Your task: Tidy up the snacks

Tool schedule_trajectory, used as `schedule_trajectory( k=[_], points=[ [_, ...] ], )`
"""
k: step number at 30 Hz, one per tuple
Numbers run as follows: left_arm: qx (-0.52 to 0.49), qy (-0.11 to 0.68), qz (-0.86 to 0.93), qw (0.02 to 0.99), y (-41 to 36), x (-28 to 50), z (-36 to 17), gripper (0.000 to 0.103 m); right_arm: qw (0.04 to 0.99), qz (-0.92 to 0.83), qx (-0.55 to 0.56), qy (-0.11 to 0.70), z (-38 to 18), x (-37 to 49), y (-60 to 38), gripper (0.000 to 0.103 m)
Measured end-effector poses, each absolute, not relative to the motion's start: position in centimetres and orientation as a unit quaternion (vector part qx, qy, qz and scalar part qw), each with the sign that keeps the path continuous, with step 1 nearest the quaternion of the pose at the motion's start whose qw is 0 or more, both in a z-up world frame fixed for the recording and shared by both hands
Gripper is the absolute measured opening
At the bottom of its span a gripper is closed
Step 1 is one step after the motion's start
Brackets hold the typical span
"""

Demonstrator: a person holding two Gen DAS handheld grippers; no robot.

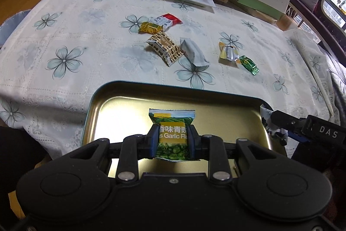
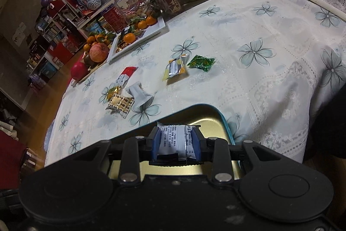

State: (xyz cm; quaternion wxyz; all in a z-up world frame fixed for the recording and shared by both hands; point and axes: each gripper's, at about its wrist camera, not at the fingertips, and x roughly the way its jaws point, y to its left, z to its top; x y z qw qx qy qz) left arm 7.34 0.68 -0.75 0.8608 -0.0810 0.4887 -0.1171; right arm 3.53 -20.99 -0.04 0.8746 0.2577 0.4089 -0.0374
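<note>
the left gripper (image 1: pixel 172 137) has its jaws clamped on a green pea packet (image 1: pixel 172 133), above the gold tin tray (image 1: pixel 121 105). the right gripper (image 2: pixel 175 141) has its jaws clamped on a white packet (image 2: pixel 173 140), over the tray's corner. other snacks (image 1: pixel 164 48) lie on the flowered tablecloth (image 1: pixel 64 36).

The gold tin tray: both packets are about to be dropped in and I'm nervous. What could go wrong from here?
1. The right tongs hold the white packet near the gold tin tray's right rim; released there, it may land on the tablecloth.
2. The left tongs pinch the green pea packet tightly; the contents might get crushed.
3. The two tongs are close together and could collide.
</note>
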Motion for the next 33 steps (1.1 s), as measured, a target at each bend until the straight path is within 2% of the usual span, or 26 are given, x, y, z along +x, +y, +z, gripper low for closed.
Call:
schedule_trajectory(
  k=[19, 33],
  points=[
    [-0.003, 0.469, -0.101, 0.878, -2.9, 3.0, -1.2, 0.035, 0.887, -0.051, 0.22, 0.403, -0.1, 0.4, -19.3, 0.033],
    [-0.027, 0.484, -0.087, 0.871, -2.1, 3.8, -1.8, 0.035, 0.877, -0.041, 0.216, 0.426, -0.6, 0.8, -18.9, 0.033]
  ],
)
